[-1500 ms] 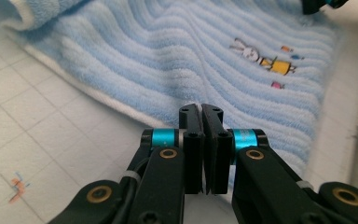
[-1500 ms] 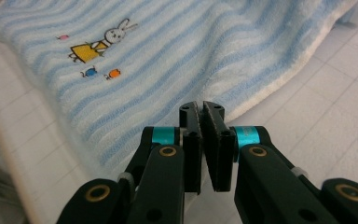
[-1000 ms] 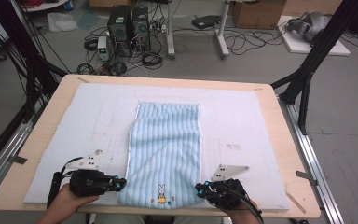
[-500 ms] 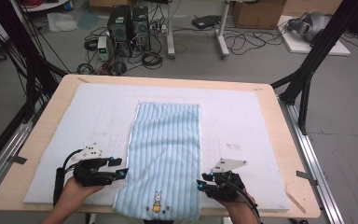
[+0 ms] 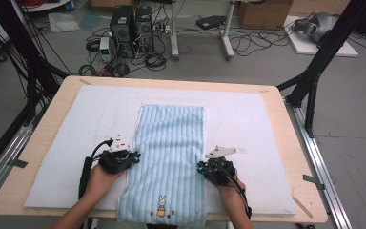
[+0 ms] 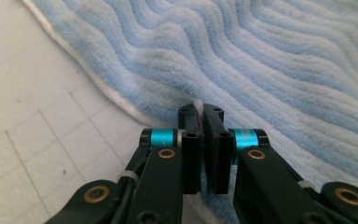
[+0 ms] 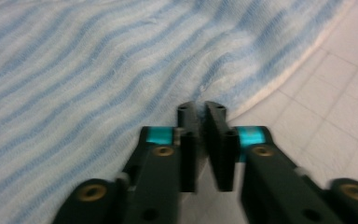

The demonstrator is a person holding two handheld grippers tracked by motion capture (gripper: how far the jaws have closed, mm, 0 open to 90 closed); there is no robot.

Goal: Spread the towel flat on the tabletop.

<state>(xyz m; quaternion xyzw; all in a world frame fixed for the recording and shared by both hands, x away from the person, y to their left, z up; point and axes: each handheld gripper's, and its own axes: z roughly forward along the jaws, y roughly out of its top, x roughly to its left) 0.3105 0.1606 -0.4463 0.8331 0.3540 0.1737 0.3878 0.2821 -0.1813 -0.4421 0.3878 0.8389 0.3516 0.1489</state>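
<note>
A light blue striped towel [image 5: 171, 143] lies lengthwise on the white mat [image 5: 95, 114]; its near end, with a small rabbit motif [image 5: 162, 201], hangs over the table's front edge. My left gripper [image 5: 136, 156] is at the towel's left edge, about halfway along. Its jaws have just been closing, and in the left gripper view [image 6: 198, 109] they are shut on the white hem of the towel [image 6: 261, 56]. My right gripper [image 5: 201, 167] is at the right edge. Its jaws too have just been closing, and it [image 7: 199, 108] pinches the towel's [image 7: 98, 70] border.
The wooden table [image 5: 290, 143] reaches past the mat on all sides. Black frame posts stand at its left and right. On the floor beyond the far edge are computer cases [image 5: 133, 24], cables and boxes.
Both hands have moved forward from the towel's near corners to the middle of its long edges. The near end now lies flat and hangs over the front edge.
</note>
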